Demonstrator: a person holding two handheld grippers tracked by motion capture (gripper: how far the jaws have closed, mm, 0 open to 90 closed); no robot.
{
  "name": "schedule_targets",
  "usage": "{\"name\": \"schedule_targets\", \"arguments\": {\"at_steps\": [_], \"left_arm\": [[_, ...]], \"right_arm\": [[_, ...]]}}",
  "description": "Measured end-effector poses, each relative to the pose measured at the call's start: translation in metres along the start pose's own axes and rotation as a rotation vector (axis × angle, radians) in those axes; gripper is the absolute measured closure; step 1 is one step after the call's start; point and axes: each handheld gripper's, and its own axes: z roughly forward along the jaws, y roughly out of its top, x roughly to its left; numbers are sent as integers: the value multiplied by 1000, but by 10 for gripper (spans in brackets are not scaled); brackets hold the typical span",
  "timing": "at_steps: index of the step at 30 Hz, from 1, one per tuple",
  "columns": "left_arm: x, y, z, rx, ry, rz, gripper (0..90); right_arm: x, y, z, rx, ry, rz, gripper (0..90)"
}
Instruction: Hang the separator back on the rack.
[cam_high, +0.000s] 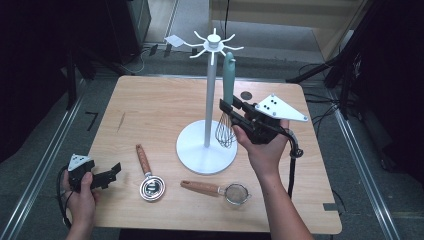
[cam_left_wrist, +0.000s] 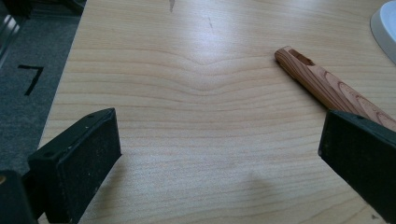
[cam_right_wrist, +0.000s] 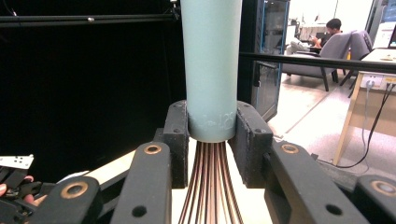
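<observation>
On floor left of table (cam_high: 150, 100): a "7" mark (cam_high: 92, 120) | your right gripper (cam_high: 231, 109) clamps whisk (cam_high: 227, 100) handle | your left gripper (cam_high: 116, 172) gapes wide, empty.

The whisk (cam_high: 227, 100) has a pale teal handle and copper-brown wires. The stand (cam_high: 207, 147) is white. The surface (cam_high: 160, 105) is light wood with grain lines. The right tongs (cam_high: 231, 111) are black.

We see wooden table (cam_high: 150, 105); on it white stand (cam_high: 206, 146), scoop (cam_high: 149, 176) with wooden handle, small strainer (cam_high: 220, 189).
</observation>
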Motion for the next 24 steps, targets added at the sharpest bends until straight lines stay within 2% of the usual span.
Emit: {"name": "schedule_targets", "arguments": {"at_steps": [5,15,16,19,22,24], "left_arm": [[0,0,0,0,0,0,0],[0,0,0,-2,1,0,0],[0,0,0,1,1,1,0],[0,0,0,5,3,3,0],[0,0,0,5,3,3,0],[0,0,0,4,4,3,0]], "right_arm": [[-2,-1,-1,-3,28,5,694],[0,8,-6,-20,30,-9,645],[0,11,-8,-33,32,-22,656],[0,14,-9,-38,31,-21,672],[-4,17,-9,-45,17,-34,723],[-7,19,-11,-55,26,-37,762]]}}
